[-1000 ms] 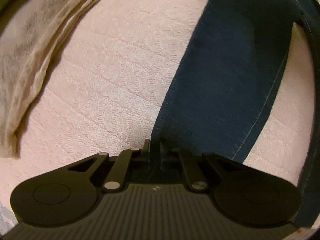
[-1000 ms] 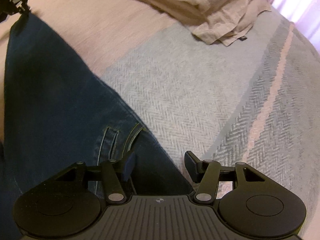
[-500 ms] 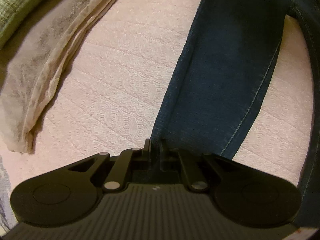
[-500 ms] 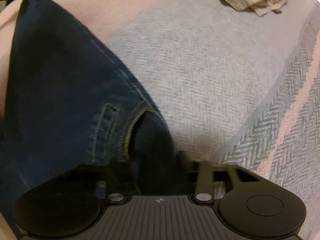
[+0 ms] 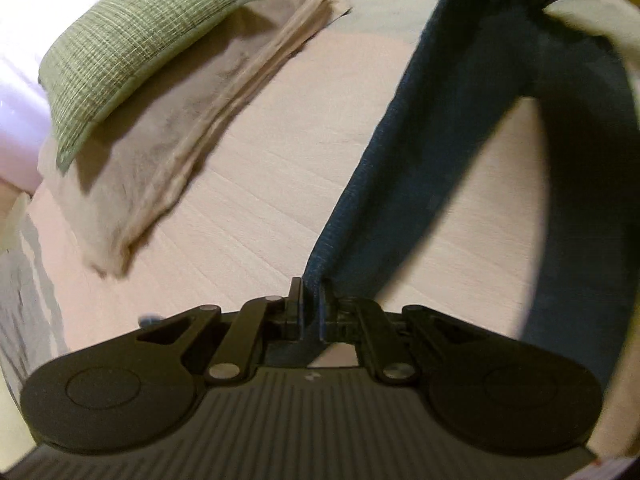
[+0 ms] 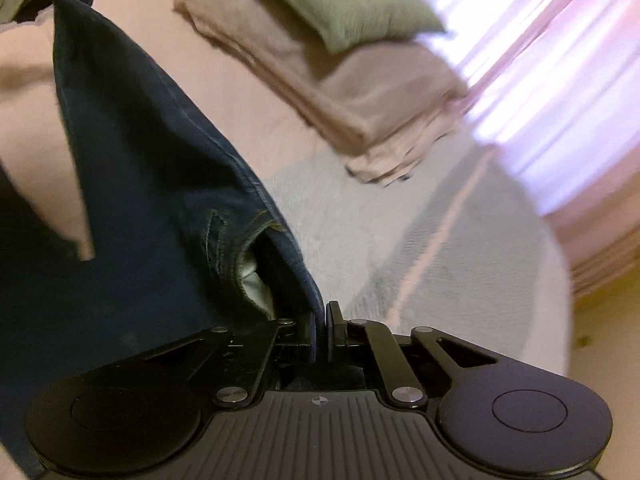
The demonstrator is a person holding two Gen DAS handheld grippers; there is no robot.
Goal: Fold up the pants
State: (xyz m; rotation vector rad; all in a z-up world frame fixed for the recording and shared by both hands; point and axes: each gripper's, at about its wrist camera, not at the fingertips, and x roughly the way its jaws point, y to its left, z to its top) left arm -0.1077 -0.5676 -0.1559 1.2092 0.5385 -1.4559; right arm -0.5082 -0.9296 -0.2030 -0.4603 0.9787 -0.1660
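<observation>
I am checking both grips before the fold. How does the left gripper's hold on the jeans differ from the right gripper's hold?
The left gripper pinches a narrow, plain edge of the jeans, while the right gripper pinches the waist edge beside a pocket opening with pale lining. In both views the denim stretches away towards the other gripper. Both grippers are shut on the jeans.

A bed (image 5: pixel 280 184) carries everything, covered by a pale pink quilted spread (image 6: pixel 248 120) with a grey herringbone blanket (image 6: pixel 360 240) (pink stripe along it) across one end. A stack of folded beige linens (image 5: pixel 180 120) lies on the spread, a green cushion (image 5: pixel 132 48) resting on top.
</observation>
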